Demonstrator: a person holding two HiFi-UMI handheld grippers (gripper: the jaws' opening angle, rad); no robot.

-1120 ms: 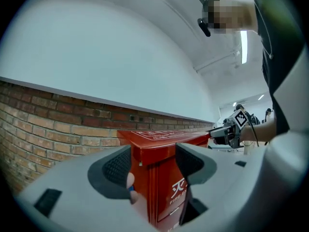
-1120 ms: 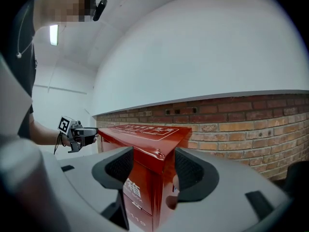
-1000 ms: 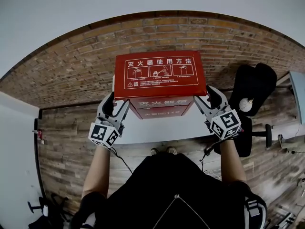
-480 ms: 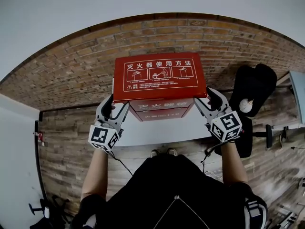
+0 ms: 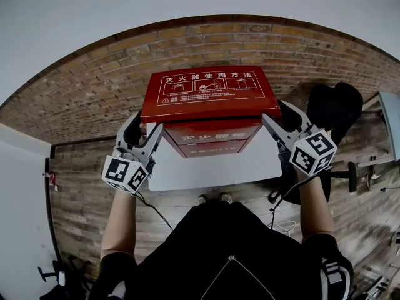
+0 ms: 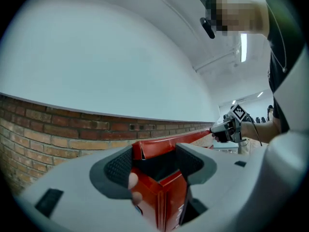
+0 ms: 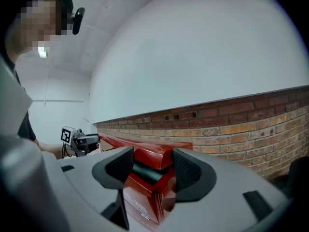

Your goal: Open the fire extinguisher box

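The red fire extinguisher box stands against a brick wall on a white ledge. Its lid, printed with white instruction pictures, is lifted off the body. My left gripper is shut on the lid's front left corner, my right gripper on the front right corner. In the left gripper view the lid corner fills the gap of the left gripper, above the box body. In the right gripper view the right gripper holds the lid corner likewise.
A black chair stands right of the box, close to my right arm. The person's shoes are on the wooden plank floor in front of the ledge. A white cabinet fills the left side.
The lid has swung up higher, showing more of the box's front. Both grippers have risen with it and moved slightly outward.
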